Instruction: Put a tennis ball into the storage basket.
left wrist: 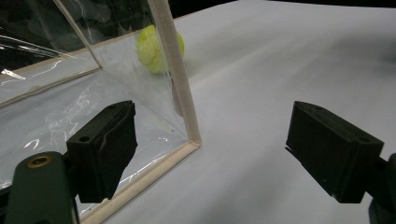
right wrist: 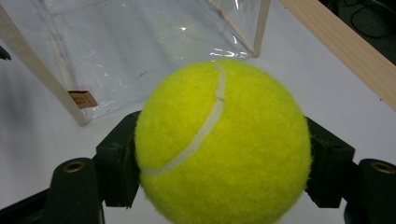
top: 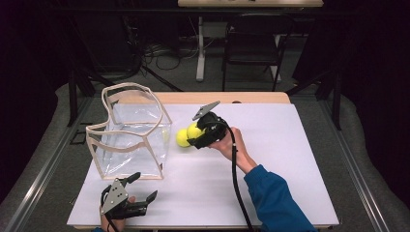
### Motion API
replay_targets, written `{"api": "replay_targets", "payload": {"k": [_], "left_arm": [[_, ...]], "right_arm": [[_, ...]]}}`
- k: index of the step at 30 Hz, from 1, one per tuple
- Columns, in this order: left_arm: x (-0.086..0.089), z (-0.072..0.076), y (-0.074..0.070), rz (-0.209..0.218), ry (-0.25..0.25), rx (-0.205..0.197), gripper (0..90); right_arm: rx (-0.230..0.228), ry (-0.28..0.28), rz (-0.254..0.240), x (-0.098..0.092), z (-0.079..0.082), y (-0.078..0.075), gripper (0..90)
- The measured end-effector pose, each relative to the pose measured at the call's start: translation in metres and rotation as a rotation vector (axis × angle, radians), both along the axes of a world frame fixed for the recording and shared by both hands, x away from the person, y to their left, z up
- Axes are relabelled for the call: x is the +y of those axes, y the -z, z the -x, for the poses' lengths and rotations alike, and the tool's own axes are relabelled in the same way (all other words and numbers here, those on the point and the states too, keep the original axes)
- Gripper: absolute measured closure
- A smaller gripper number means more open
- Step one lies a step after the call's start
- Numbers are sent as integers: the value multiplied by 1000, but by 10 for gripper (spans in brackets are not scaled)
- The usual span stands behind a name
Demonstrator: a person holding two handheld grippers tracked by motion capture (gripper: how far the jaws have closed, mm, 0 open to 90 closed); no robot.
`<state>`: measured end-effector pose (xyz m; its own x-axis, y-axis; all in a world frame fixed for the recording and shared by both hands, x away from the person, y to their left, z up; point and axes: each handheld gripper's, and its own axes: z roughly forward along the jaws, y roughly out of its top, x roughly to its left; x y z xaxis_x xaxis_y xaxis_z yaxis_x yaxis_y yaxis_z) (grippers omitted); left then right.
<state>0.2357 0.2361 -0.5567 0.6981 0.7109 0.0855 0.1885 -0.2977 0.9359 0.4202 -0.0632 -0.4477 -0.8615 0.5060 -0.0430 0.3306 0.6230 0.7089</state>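
White sheeting covers the table [top: 270, 169], which stands in a dark room with a folding chair [top: 251, 43] and loose cables [top: 159, 50] on the grey floor beyond its far edge.

At the left of the table stands a clear plastic bag with cream fabric trim [top: 130, 133], upright and open at the top. Its walls are see-through; whether anything lies inside I cannot tell, since the yellow seen through the plastic in the left gripper view sits just beyond the bag's corner.

Near the front left edge, the left gripper [top: 141, 187] rests low by the bag's near side. In the left gripper view its jaws are spread wide with nothing between them, one pad [left wrist: 105, 149] in front of the bag's wall close to the bottom trim.

Right of the bag, the right gripper [top: 196, 133] pinches a fuzzy yellow tennis ball [right wrist: 223, 144], both pads pressed against its sides, just off the bag's right wall. A second yellow tennis ball [top: 182, 138] is just beside it, close to the bag. The person's blue sleeve [top: 275, 200] comes in from the bottom right.
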Motion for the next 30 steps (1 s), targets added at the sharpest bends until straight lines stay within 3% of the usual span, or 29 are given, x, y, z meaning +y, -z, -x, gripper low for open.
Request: {"api": "replay_targets", "payload": {"k": [30], "left_arm": [[-1, -1, 1, -4, 4, 2, 159]], "right_arm": [[-17, -23, 19, 16, -15, -25, 266]]}}
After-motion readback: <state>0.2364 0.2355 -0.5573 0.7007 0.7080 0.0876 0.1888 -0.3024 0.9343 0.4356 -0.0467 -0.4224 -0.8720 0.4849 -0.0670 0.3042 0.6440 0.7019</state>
